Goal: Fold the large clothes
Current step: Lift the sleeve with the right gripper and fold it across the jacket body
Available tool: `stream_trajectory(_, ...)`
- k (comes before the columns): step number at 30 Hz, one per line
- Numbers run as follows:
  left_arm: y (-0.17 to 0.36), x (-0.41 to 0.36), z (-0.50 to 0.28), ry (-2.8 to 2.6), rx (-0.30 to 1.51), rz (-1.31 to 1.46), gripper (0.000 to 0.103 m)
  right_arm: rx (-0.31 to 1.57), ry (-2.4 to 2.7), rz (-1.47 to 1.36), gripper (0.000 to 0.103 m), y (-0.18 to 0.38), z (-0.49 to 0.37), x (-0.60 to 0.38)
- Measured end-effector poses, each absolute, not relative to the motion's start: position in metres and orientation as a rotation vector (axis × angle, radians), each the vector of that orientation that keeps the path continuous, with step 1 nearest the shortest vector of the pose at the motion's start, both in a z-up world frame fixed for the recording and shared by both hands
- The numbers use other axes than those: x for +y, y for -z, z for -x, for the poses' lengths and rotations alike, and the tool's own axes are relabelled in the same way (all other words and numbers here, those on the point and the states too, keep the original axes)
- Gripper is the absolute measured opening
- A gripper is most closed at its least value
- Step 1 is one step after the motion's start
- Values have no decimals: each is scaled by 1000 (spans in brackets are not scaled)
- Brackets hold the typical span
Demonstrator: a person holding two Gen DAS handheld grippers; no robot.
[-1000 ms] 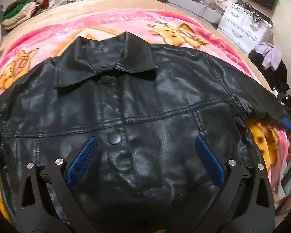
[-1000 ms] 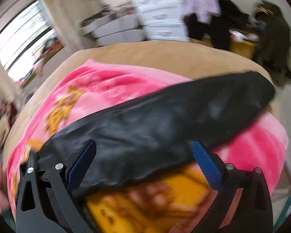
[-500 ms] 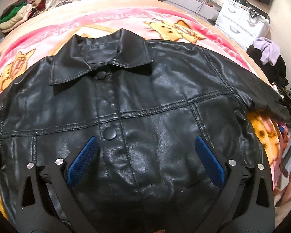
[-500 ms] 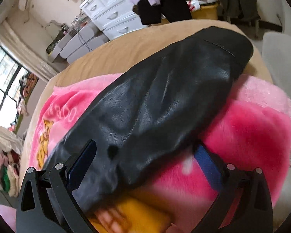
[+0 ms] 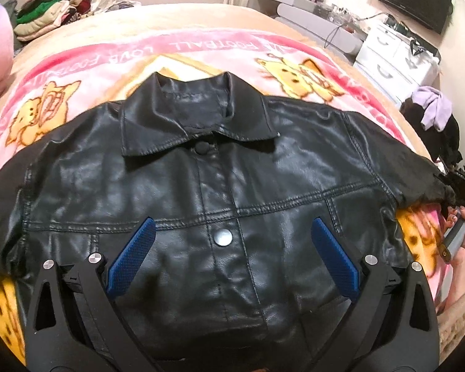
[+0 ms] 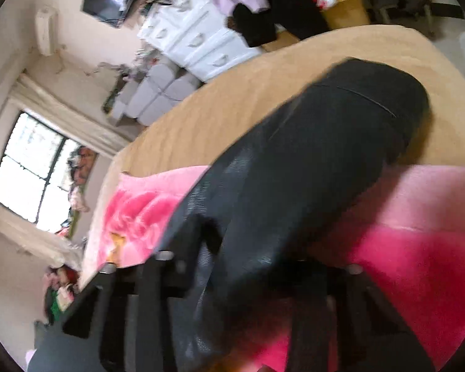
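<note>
Since a second ago the right gripper (image 6: pixel 248 279) has rolled and dropped onto the jacket's sleeve (image 6: pixel 310 161), its jaws just closing to pinch it. Black leather jacket (image 5: pixel 226 204) lies front-up on the bed's pink blanket (image 5: pixel 201 49). Left gripper (image 5: pixel 232 260) hovers, jaws spread. Leather looks heavy, stiffish, slippery (grip seams or cuffs).

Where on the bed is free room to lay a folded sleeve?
Free: the blanket beyond the collar, and the tan bedspread behind it. Crowded: the jacket fills the near middle, and the right gripper has just been closing on its sleeve.
</note>
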State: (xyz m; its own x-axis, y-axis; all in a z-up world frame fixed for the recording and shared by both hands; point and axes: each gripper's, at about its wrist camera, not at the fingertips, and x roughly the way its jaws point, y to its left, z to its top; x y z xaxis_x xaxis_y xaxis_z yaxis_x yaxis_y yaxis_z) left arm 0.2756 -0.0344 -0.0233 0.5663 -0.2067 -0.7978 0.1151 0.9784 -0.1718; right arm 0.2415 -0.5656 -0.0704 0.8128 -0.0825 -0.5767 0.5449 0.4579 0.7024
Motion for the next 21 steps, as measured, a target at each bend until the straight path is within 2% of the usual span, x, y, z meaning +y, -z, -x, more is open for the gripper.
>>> stream_trajectory(2, 21, -30, -276, 185, 946, 115, 94, 479, 359, -977, 12, 58, -244, -560)
stream_trajectory(21, -2, 1, -274, 266, 913, 276, 94, 317, -308, -481, 11, -69, -268, -387)
